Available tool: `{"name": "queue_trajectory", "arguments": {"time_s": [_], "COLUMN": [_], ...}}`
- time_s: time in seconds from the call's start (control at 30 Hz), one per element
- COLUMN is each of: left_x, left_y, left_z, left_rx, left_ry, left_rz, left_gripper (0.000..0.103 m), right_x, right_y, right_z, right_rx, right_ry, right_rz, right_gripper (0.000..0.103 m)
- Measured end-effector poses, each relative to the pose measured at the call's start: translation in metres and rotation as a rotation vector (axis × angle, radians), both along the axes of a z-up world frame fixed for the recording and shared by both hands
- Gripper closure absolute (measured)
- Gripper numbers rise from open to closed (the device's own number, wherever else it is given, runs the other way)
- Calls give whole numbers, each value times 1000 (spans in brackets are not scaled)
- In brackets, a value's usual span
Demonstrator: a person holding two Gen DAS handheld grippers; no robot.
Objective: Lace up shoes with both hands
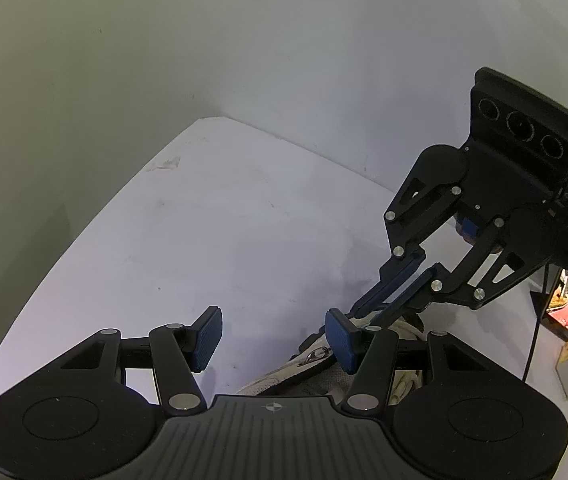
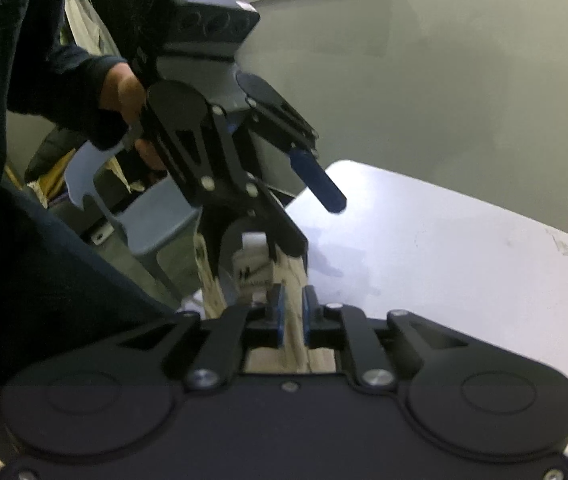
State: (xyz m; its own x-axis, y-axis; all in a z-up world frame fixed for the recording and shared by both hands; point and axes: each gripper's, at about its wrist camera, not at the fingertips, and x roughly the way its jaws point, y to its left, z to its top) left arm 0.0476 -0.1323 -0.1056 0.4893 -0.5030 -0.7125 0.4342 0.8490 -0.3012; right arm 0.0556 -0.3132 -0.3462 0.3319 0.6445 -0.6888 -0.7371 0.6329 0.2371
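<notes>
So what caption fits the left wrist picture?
Open left tongs hover by the shoe on a white table.

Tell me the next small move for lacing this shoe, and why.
Probably bring the open left tongs down onto the shoe to steady it. The right tongs are nearly closed on pale shoe material, perhaps lace, while nothing sits between the left tongs' pads, so a pull could drag the shoe.

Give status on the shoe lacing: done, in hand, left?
Done: no finished lacing shows; the shoe is mostly hidden behind the claws.
In hand: the right claw pinches a pale strip at the shoe, lace or tongue, too blurred to tell. The left claw hangs open and empty above it.
Left: threading and tying.
</notes>
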Motion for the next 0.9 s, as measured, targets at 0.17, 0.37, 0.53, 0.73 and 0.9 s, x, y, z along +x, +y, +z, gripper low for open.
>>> {"name": "queue_trajectory", "arguments": {"time_s": [0.17, 0.37, 0.53, 0.73, 0.9], "left_x": [-3, -7, -12, -12, 6], "left_y": [2, 9, 15, 16, 2], "left_z": [1, 3, 13, 24, 22], "left_rx": [-3, -9, -28, -51, -86], "left_ry": [0, -3, -14, 10, 97], "left_rz": [7, 27, 39, -35, -118], "left_gripper": [52, 52, 52, 52, 53], "right_x": [6, 12, 14, 5, -29], "right_y": [8, 6, 4, -11, -25], "right_z": [-10, -11, 6, 21, 30], "right_rx": [-12, -8, 14, -12, -39], "right_ry": [12, 51, 14, 9, 37], "right_rz": [42, 76, 15, -247, -589], "right_gripper": [95, 103, 103, 91, 86]}}
